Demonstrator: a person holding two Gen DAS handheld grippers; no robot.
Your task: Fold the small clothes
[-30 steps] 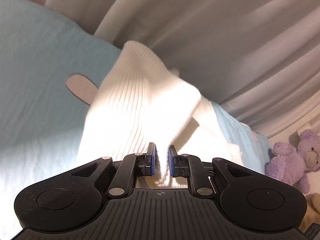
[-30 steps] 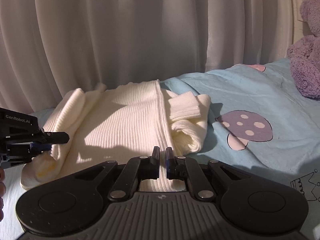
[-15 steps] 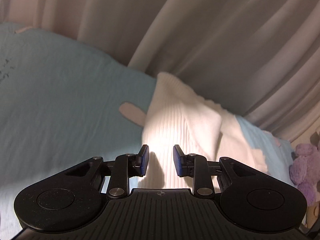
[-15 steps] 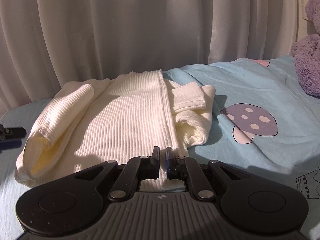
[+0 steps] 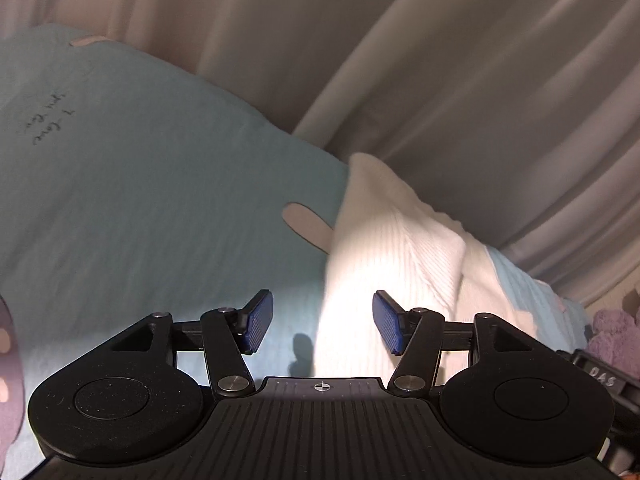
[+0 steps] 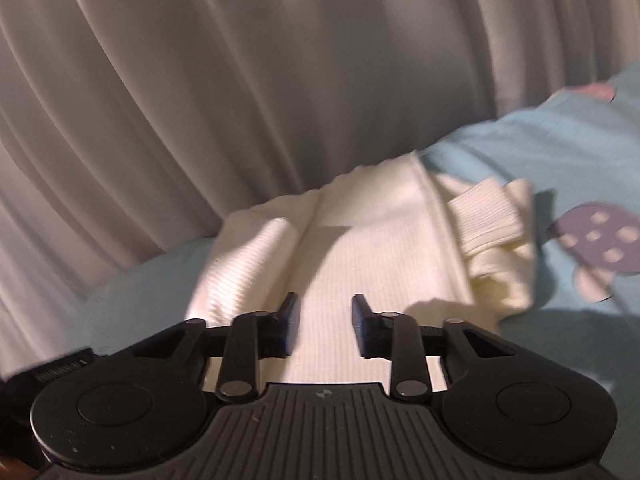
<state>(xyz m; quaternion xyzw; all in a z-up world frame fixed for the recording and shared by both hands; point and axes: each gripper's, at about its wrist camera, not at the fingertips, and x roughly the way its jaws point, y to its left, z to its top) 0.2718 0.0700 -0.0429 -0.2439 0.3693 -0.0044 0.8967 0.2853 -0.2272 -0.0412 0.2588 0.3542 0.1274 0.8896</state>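
A cream ribbed knit sweater (image 6: 372,256) lies on a light blue bedsheet (image 6: 568,152), both sleeves folded in over the body. In the left wrist view the sweater (image 5: 392,260) lies ahead and to the right. My left gripper (image 5: 322,326) is open and empty, above the sweater's left edge and the sheet. My right gripper (image 6: 325,326) is open and empty, just over the sweater's near hem. The sweater's near edge is hidden behind both gripper bodies.
White pleated curtains (image 6: 240,80) hang right behind the bed. The sheet has a purple mushroom print (image 6: 600,240) to the right of the sweater. A purple plush toy (image 5: 616,332) sits at the far right. The left gripper's body (image 6: 60,368) shows at the right view's lower left.
Both grippers let go of the sweater and opened. The left gripper pulled back leftward off the sweater. The folded left sleeve now lies flat on the body.
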